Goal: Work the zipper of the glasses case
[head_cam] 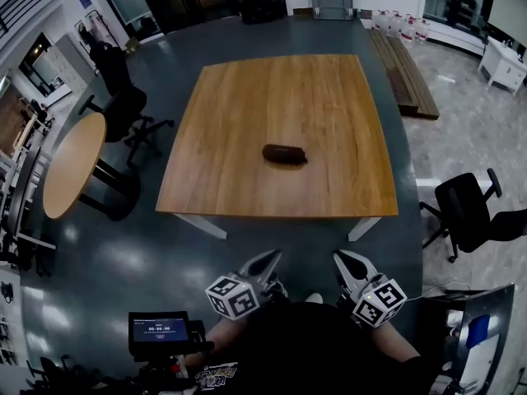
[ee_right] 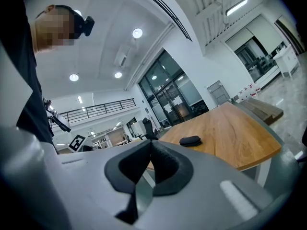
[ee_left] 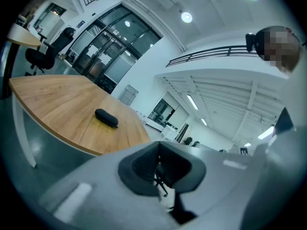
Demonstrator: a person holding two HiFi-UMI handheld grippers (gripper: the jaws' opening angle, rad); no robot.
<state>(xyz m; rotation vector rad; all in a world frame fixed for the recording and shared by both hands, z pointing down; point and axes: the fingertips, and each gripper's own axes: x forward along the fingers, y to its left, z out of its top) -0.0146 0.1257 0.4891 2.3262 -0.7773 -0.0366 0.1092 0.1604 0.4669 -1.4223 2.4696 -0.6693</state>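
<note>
A dark oblong glasses case lies alone near the middle of the square wooden table. It also shows small in the left gripper view as the case and in the right gripper view as the case. My left gripper and right gripper are held low in front of the person's body, well short of the table's near edge. Both are shut with nothing between the jaws. In their own views the left gripper and right gripper point up and toward the table.
A round wooden table and a black office chair stand to the left. Another black chair is at the right. A wooden bench lies beyond the table's right side. A small screen sits at bottom left.
</note>
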